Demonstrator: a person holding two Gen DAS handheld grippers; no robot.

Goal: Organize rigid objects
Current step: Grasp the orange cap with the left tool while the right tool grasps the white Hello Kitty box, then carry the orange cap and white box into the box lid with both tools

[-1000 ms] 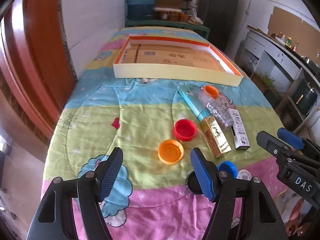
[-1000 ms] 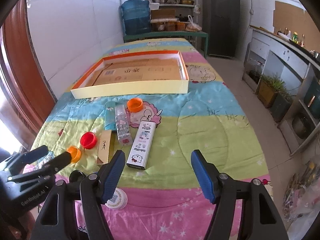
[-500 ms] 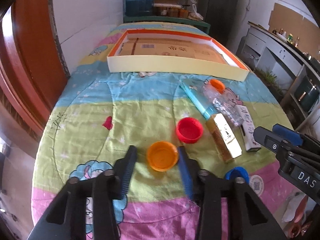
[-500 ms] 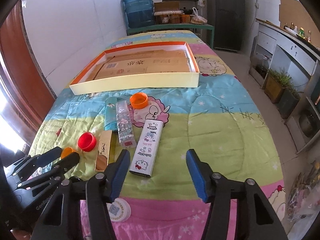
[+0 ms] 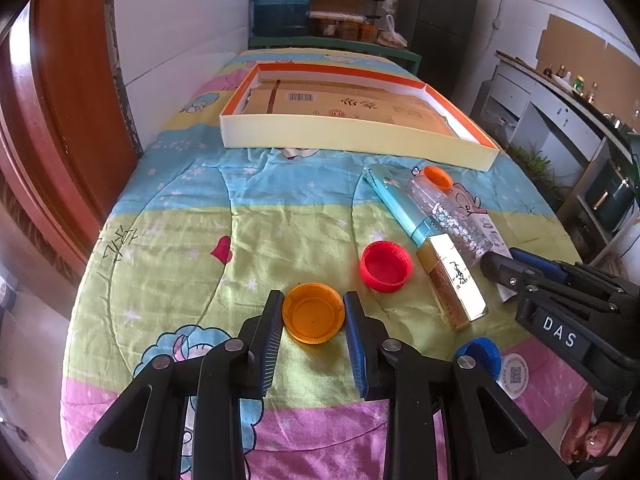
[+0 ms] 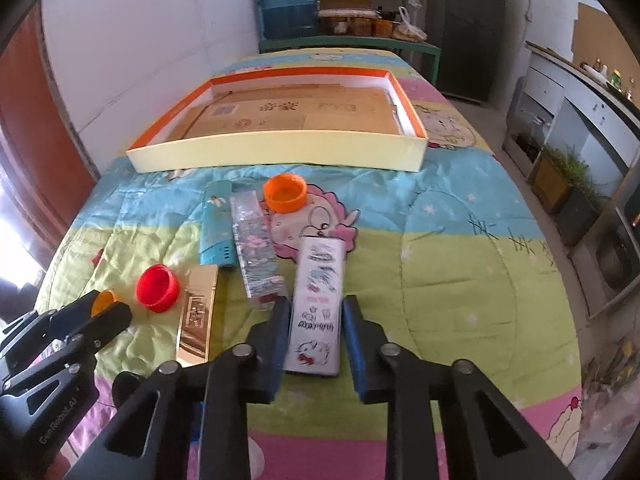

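Observation:
My left gripper [image 5: 313,312] is shut on an orange cap [image 5: 313,313] that rests on the quilt; its pads touch both sides. My right gripper [image 6: 316,320] has closed around the near end of a white cartoon-printed box [image 6: 318,292], pads against its sides. A red cap [image 5: 386,266], a gold box [image 5: 454,286], a teal box [image 5: 400,204], a clear glitter box [image 5: 452,220] and a second orange cap [image 6: 285,193] lie between the grippers and the shallow orange-rimmed tray [image 5: 352,140].
A blue cap [image 5: 480,354] and a round white sticker [image 5: 514,374] lie at the near right. The table's left edge runs along a wooden door [image 5: 60,120]. A counter [image 6: 580,92] and floor plants stand to the right.
Both grippers moved forward and down and closed: the left one onto the orange cap, the right one onto the white cartoon box. The objects have not been lifted.

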